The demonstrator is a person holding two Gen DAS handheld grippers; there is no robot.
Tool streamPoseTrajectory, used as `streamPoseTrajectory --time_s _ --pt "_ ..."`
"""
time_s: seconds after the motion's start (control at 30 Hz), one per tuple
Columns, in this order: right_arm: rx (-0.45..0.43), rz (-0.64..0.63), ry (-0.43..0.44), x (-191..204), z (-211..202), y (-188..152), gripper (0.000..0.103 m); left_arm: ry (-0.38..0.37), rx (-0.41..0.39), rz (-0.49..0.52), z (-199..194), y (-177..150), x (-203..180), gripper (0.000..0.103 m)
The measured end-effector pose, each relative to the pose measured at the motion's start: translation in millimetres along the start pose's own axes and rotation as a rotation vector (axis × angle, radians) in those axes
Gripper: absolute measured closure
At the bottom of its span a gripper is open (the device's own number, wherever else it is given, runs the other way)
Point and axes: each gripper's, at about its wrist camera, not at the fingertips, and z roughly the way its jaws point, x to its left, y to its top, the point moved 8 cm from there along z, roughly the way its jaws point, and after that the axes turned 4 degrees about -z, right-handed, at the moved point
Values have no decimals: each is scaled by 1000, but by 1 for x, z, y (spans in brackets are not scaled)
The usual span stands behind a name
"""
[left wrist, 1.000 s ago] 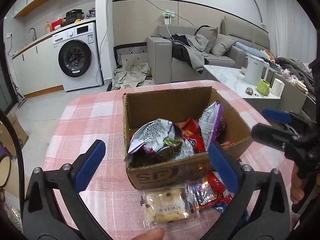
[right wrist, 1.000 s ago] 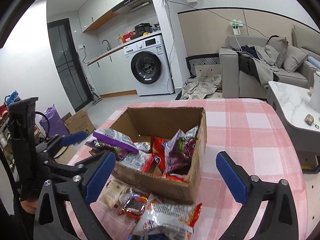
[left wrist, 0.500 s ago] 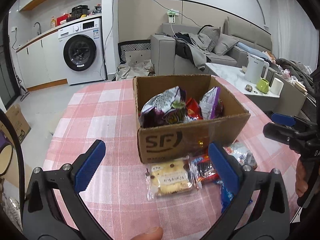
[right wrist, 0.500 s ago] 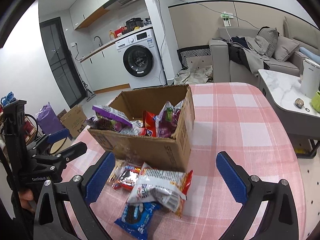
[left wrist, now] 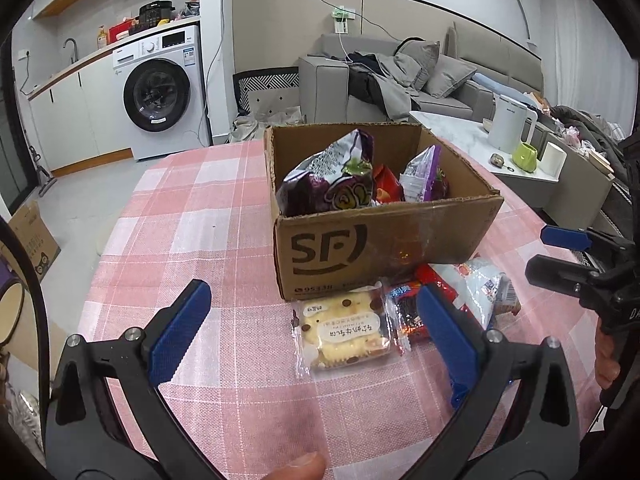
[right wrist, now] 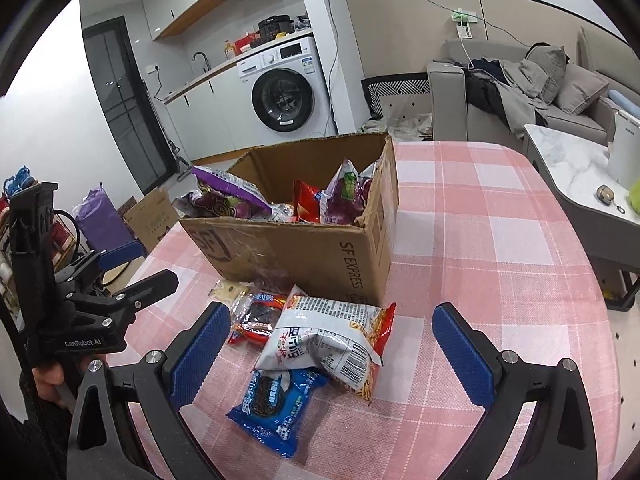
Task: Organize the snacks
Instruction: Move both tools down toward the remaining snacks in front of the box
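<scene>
Left gripper [left wrist: 312, 334] low over tabletop [left wrist: 208, 248], fingers wide open around cake pack [left wrist: 344, 332]. Right gripper [right wrist: 332, 354] likewise open, empty, above chips bag [right wrist: 328, 340] before box [right wrist: 304, 252].

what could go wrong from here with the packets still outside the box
The white-and-red packet lies partly over the blue cookie packet, so grabbing either may drag the other. The purple bag already pokes above the cardboard box rim; adding more could tip it out. Both grippers, left and right, are open and empty.
</scene>
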Motion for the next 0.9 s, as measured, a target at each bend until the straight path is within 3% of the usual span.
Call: streamPoseTrajectory --time_s 0.9 --pt "157 57 43 9 66 -34 0 -1 91 -6 40 -17 3 0"
